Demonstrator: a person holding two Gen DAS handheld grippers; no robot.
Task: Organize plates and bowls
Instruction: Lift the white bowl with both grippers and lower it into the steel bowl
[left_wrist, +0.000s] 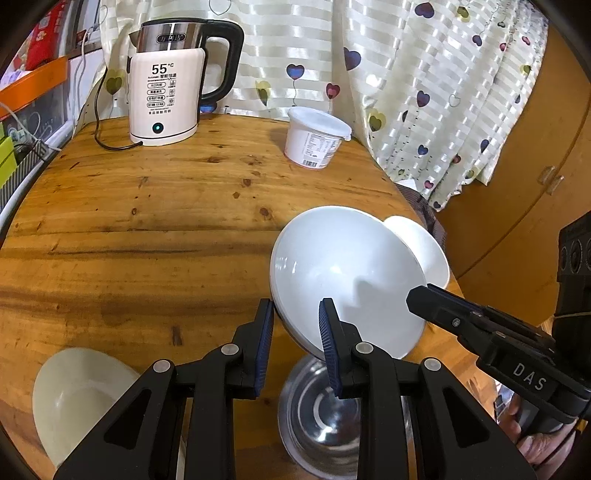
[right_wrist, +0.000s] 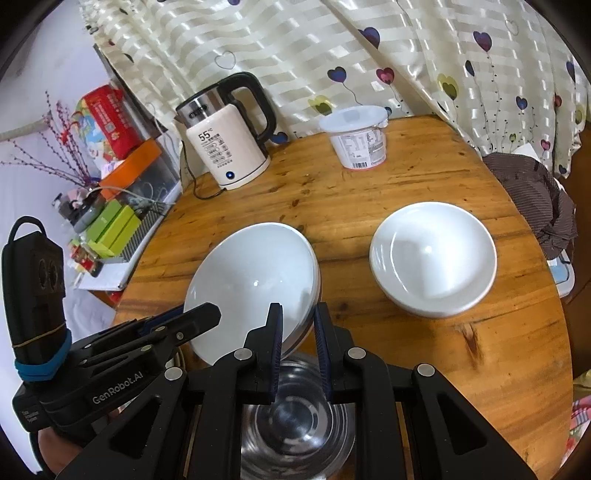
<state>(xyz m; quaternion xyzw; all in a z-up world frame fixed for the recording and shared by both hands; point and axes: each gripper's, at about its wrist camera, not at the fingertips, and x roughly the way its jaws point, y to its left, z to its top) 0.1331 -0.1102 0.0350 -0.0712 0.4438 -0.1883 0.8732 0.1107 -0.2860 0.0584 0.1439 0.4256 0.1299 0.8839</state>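
A large white bowl (left_wrist: 343, 269) (right_wrist: 255, 273) hangs tilted over the wooden table, above a steel bowl (left_wrist: 321, 413) (right_wrist: 295, 417). My left gripper (left_wrist: 297, 332) is shut on its near rim. That gripper also shows at the bowl's left side in the right wrist view (right_wrist: 207, 314). My right gripper (right_wrist: 298, 332) is shut on the rim too, and reaches in from the right in the left wrist view (left_wrist: 417, 295). A stack of white bowls (right_wrist: 432, 258) (left_wrist: 424, 243) stands on the table to the right. A cream bowl (left_wrist: 74, 398) lies at the lower left.
An electric kettle (left_wrist: 166, 92) (right_wrist: 225, 147) with its cord and a lidded white tub (left_wrist: 314, 140) (right_wrist: 356, 140) stand at the back of the round table (left_wrist: 147, 221). A curtain hangs behind. Boxes and clutter (right_wrist: 114, 229) crowd the left; a brown cloth (right_wrist: 532, 199) lies right.
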